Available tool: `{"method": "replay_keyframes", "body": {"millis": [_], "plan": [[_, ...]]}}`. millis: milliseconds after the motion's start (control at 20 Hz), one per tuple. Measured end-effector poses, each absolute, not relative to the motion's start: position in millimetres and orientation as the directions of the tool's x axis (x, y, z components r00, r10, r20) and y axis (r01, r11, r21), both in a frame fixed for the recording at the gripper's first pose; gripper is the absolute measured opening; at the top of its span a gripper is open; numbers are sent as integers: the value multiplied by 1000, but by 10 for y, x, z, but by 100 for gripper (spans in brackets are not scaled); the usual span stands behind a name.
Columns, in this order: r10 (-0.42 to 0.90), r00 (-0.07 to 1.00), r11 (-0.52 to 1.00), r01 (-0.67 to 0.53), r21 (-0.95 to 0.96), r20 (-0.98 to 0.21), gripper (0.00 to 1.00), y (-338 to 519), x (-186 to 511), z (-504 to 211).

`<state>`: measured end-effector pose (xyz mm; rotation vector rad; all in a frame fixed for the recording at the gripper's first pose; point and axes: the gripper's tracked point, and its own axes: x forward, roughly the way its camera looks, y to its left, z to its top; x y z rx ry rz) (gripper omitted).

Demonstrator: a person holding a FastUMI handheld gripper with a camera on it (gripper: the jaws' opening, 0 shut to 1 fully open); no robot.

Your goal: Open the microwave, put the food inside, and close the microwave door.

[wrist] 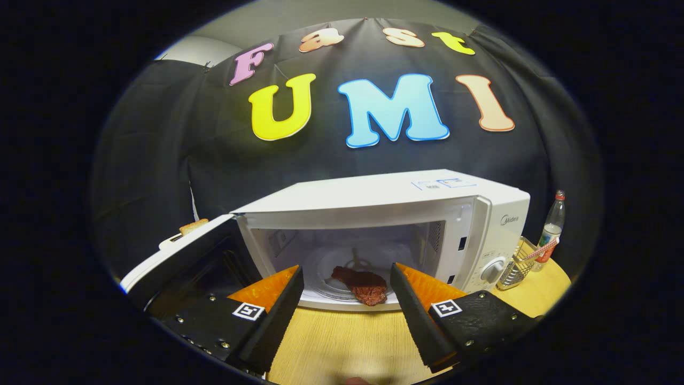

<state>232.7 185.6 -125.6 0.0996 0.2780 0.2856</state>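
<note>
A white microwave (481, 214) stands on the wooden table with its door (176, 256) swung open to the left. Inside, on the glass turntable (326, 286), lies a dark reddish-brown piece of meat (363, 286). My gripper (346, 270) is open in front of the oven's mouth, a short way back from it. Nothing is between the fingers; the meat shows in the gap beyond them.
To the right of the microwave stand a wire holder (515, 267) and a clear bottle with a red cap (550, 227). Behind the open door sits a piece of toast (192, 227) on something white. Bare wooden tabletop (342, 342) lies under the fingers.
</note>
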Motion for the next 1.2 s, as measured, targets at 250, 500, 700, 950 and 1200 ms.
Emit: {"method": "replay_keyframes", "body": {"millis": [250, 500, 700, 950, 1200], "plan": [[343, 913, 937, -315, 151, -220, 98, 1898, 1800, -891], [429, 881, 901, -402, 164, -200, 98, 2127, 1245, -705], [507, 843, 861, -482, 164, -181, 98, 2376, 796, -592], [595, 791, 803, -578, 144, -146, 98, 2686, 369, -384], [678, 727, 733, -658, 174, -105, 98, 2979, -39, -191]]}}
